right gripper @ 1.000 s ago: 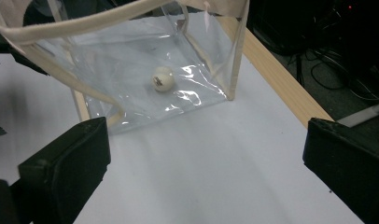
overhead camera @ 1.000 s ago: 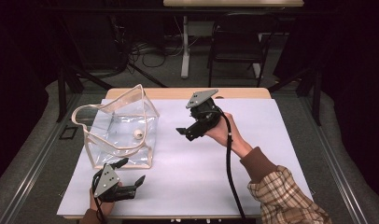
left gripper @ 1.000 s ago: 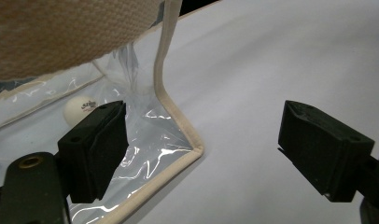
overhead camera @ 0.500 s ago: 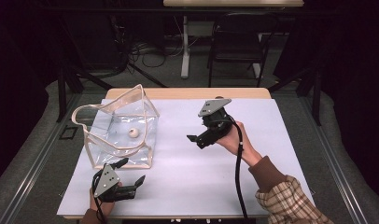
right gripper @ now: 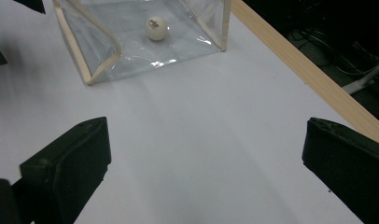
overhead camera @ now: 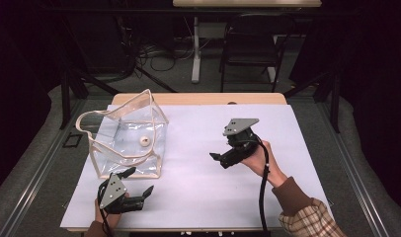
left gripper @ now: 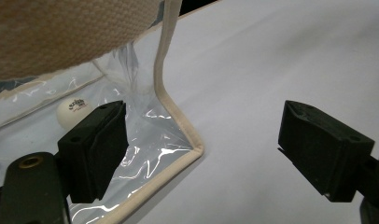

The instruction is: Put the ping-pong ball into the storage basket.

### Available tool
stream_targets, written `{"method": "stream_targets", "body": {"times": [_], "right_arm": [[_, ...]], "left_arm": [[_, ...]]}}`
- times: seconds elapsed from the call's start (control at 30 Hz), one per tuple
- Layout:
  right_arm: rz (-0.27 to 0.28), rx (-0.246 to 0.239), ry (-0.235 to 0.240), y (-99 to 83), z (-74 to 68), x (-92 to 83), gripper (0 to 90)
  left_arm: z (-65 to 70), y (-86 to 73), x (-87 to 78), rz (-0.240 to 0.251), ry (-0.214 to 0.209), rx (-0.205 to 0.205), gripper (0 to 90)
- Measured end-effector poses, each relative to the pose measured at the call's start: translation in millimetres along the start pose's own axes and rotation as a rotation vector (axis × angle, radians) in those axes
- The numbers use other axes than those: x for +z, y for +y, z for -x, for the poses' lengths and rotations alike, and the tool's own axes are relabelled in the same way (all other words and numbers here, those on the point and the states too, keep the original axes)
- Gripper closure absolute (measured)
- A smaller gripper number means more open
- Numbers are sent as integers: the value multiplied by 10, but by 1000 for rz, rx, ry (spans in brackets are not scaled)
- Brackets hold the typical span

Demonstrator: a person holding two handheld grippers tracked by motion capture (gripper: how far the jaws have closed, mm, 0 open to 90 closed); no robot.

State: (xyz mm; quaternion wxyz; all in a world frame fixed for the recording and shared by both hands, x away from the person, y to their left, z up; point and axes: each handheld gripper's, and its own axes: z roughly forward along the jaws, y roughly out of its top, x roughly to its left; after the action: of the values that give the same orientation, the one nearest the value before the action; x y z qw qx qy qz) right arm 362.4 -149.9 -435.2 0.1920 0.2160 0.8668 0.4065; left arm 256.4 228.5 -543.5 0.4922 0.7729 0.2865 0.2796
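Note:
A clear plastic bag (overhead camera: 120,148) with beige trim stands open on the left of the white table. A white ping-pong ball (overhead camera: 146,141) lies on the bag's floor. My left gripper (overhead camera: 140,180) is open at the bag's near corner, close to the table's front edge. In the left gripper view the bag's trimmed corner (left gripper: 177,135) sits between the spread jaws, with the ball (left gripper: 71,112) behind the plastic. My right gripper (overhead camera: 217,160) is open and empty, held above the table's middle and pointing at the bag. The right gripper view has the bag (right gripper: 101,51) and ball (right gripper: 157,28) ahead of it.
The white table top (overhead camera: 198,197) ends in a wooden strip (overhead camera: 208,98) at the far side, also seen as the wooden edge (right gripper: 299,70). A chair (overhead camera: 250,49) and floor cables (overhead camera: 154,54) lie beyond it. A beige handle strap (left gripper: 61,32) hangs close over the left gripper's camera.
My right gripper has drawn back from the bag, moving right and toward the person. The ball has shifted slightly inside the bag. The left gripper has stayed put.

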Motion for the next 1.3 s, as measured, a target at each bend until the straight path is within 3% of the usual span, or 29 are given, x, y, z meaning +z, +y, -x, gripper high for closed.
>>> {"method": "stream_targets", "body": {"times": [0.43, 1.3], "right_arm": [[-11, 7, -37, -326, -125, -79, 11], [-25, 94, -95, -1083, -216, -177, 12]], "left_arm": [[4, 1, -4, 2, -1, 0, 159], [6, 1, -3, 0, 0, 2, 159]]}}
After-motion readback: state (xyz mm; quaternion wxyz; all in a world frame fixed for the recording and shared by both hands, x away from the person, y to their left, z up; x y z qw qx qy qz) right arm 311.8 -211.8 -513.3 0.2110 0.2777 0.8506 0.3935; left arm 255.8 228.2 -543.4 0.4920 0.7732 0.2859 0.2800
